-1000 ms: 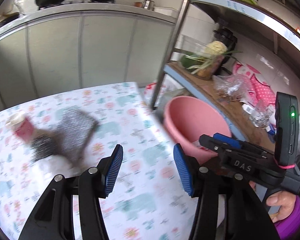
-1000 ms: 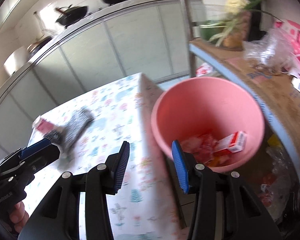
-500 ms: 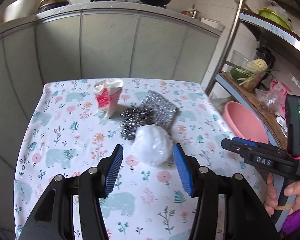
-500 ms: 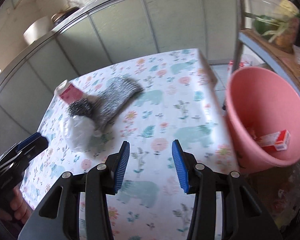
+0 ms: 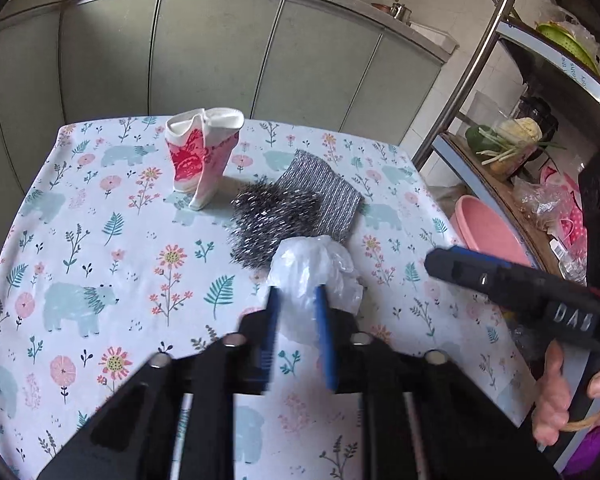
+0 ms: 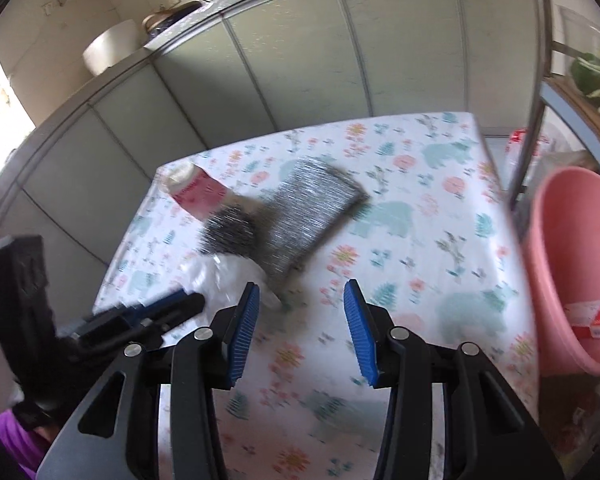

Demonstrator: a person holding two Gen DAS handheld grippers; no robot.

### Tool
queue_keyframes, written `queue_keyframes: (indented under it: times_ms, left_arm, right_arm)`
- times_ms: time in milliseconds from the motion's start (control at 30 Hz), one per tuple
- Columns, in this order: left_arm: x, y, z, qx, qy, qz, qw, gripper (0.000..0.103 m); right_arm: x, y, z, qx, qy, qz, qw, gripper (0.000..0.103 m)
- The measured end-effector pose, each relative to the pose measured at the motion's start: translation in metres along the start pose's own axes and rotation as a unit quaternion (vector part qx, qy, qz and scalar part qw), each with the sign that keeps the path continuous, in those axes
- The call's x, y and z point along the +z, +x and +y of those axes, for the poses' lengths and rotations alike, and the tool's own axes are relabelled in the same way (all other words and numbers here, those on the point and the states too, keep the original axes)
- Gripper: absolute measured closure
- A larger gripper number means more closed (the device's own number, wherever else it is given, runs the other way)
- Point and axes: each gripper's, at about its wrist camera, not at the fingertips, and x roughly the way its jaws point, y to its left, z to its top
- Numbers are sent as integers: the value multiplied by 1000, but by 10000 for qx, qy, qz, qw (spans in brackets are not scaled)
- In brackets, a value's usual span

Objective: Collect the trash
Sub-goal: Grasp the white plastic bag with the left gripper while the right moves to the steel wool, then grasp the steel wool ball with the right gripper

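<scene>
Floral tablecloth [image 5: 100, 240], pink basin [image 6: 560, 240], seemingly translucent white bag [image 5: 312, 264].

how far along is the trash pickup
Done: a red-and-white box lies in the pink bin. In hand: the left gripper, jaws just closing, pinches the crumpled plastic bag. Left: the crushed paper cup on the table; right gripper is open.

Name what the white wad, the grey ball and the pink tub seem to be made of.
White wad: thin plastic film, probably a bag; translucent, crinkled, glossy.
Grey ball: steel wool, apparently; tangled, glinting metallic strands.
Pink tub: moulded plastic, it seems; smooth, even colour, soft sheen.
</scene>
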Motion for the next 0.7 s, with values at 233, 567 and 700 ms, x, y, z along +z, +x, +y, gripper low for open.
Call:
queue_keyframes:
  times_ms: [233, 567, 700]
  left_arm:
    - [-8, -22, 9, -106, 142, -58, 9998, 102]
    - [-21, -52, 31, -71, -7, -105, 9999, 102]
    - [-24, -57, 39, -15, -125, -132, 9998, 102]
  right_arm:
    - [20, 24, 29, 427, -183, 112, 9989, 58]
    - [22, 67, 52, 196, -492, 487, 9974, 58]
    - [19, 68, 52, 251, -521, 450, 9973, 75]
